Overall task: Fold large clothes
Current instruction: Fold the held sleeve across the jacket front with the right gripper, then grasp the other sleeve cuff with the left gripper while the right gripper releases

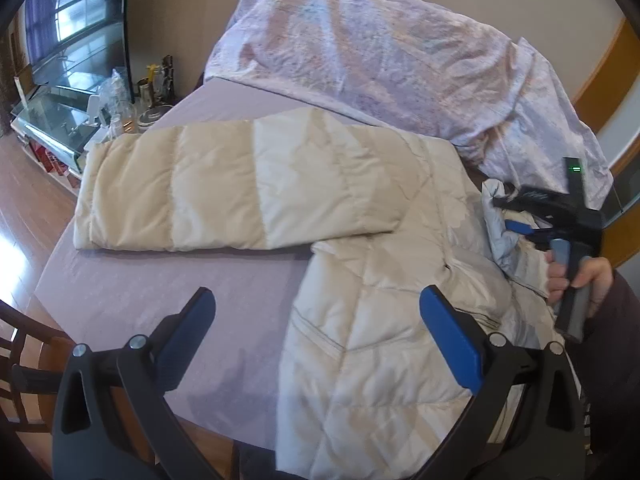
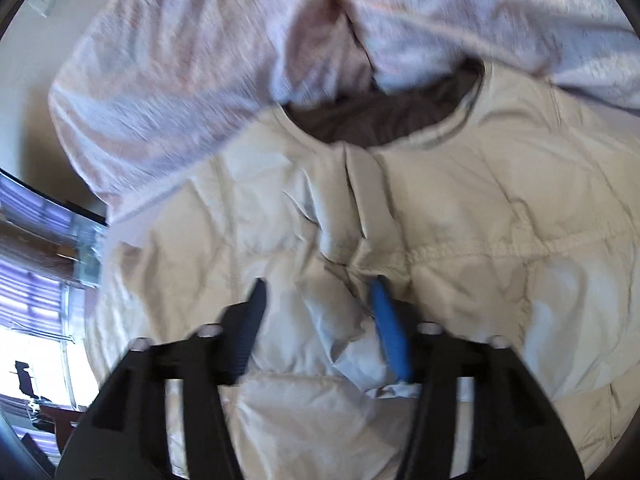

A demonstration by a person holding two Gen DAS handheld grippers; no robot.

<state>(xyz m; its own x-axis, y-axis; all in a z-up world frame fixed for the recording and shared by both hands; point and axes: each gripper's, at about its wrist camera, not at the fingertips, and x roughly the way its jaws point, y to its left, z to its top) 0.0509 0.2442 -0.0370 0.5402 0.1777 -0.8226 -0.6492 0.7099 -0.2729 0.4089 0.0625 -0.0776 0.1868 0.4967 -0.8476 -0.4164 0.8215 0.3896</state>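
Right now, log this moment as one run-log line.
stage: folding cream jacket | left gripper: open, empty, above jacket | right gripper: shut on jacket fabric | sleeve: spread across bed

Cream quilted puffer jacket (image 1: 360, 280) lies flat on the bed, one sleeve (image 1: 240, 196) stretched sideways

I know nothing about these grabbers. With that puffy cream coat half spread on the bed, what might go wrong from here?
The right gripper pinches only a small bunch of the coat, so the slick fabric may slip out when pulled. The left gripper hangs open above the coat, holding nothing, so a one-sided pull could skew the fold. The sleeve lies stretched toward the bed's far edge and might get dragged out of place. The rumpled quilt crowds the collar.
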